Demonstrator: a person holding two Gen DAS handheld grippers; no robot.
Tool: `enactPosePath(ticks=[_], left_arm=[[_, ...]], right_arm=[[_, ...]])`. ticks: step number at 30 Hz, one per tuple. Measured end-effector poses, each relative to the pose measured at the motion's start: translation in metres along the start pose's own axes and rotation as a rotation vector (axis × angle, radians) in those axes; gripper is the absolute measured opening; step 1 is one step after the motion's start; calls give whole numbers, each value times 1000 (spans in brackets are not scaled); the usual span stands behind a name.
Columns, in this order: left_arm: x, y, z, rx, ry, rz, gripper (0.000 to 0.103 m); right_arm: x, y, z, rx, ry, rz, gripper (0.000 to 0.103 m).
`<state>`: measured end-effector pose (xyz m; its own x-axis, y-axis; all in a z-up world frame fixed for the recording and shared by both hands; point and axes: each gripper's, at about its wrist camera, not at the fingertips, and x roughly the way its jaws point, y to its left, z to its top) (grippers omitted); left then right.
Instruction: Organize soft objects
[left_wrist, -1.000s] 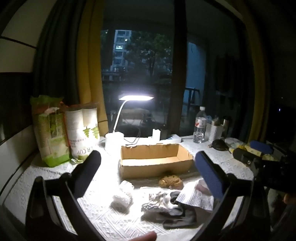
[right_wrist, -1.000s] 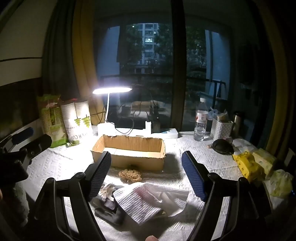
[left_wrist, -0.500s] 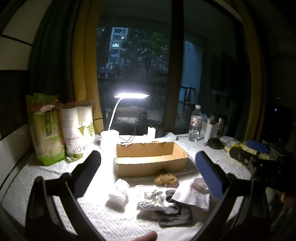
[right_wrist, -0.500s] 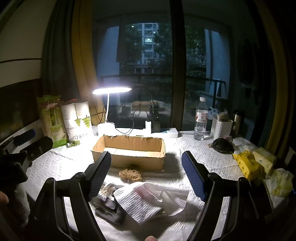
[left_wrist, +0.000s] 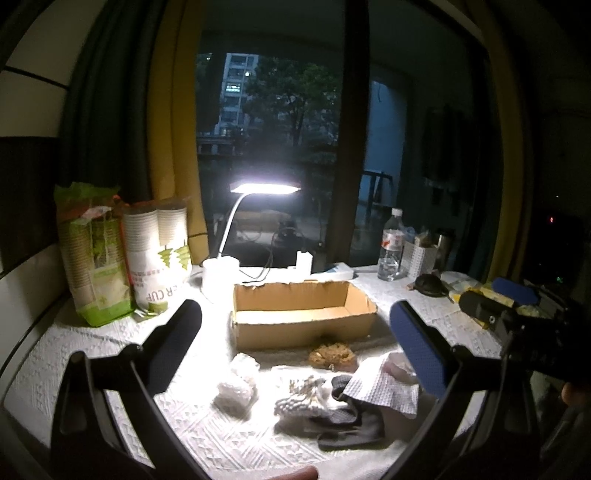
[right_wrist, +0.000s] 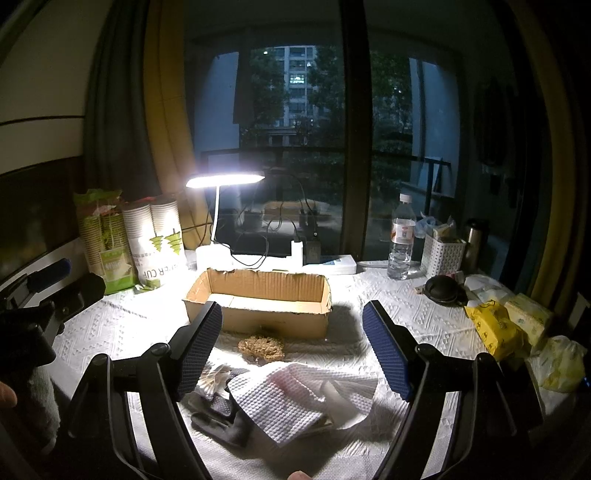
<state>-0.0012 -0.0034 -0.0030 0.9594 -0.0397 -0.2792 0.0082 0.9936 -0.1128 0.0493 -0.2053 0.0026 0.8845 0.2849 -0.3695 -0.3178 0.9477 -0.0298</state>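
**A:** Where are your two tools right now?

**B:** Your left hand-held gripper (left_wrist: 295, 339) hangs above the desk (left_wrist: 92, 354) with its fingers spread wide and nothing between them. Your right hand-held gripper (right_wrist: 293, 343) is the same: fingers apart, empty, held over the pile.

**A:** And what lies under them?

**B:** Under your right one sits a white waffle-weave cloth (right_wrist: 284, 398), draped over a dark grey glove (right_wrist: 221, 421). A knitted white glove (left_wrist: 299, 397) lies just beside the grey one, touching it. A crumpled white plastic wad (left_wrist: 238, 384) rests a little apart, on your left side of the pile.

**A:** Anything further out?

**B:** A tan loofah scrubber (right_wrist: 261, 346) sits just in front of the open cardboard box (right_wrist: 258, 299), which looks empty inside. Behind the box a lit desk lamp (right_wrist: 225, 181) shines down. To your left stand sleeves of paper cups (left_wrist: 159, 254) and a green bag (left_wrist: 92, 258). To your right stand a water bottle (right_wrist: 402, 240), a white basket (right_wrist: 441, 254) and yellow tissue packs (right_wrist: 495, 328).
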Motion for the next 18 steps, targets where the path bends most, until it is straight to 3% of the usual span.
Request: enactPosePath(ticks=[18], left_arm=[[-2,-1,0,2,6,-5,102]], right_arm=[[0,-3,-1,2,1,2,81]])
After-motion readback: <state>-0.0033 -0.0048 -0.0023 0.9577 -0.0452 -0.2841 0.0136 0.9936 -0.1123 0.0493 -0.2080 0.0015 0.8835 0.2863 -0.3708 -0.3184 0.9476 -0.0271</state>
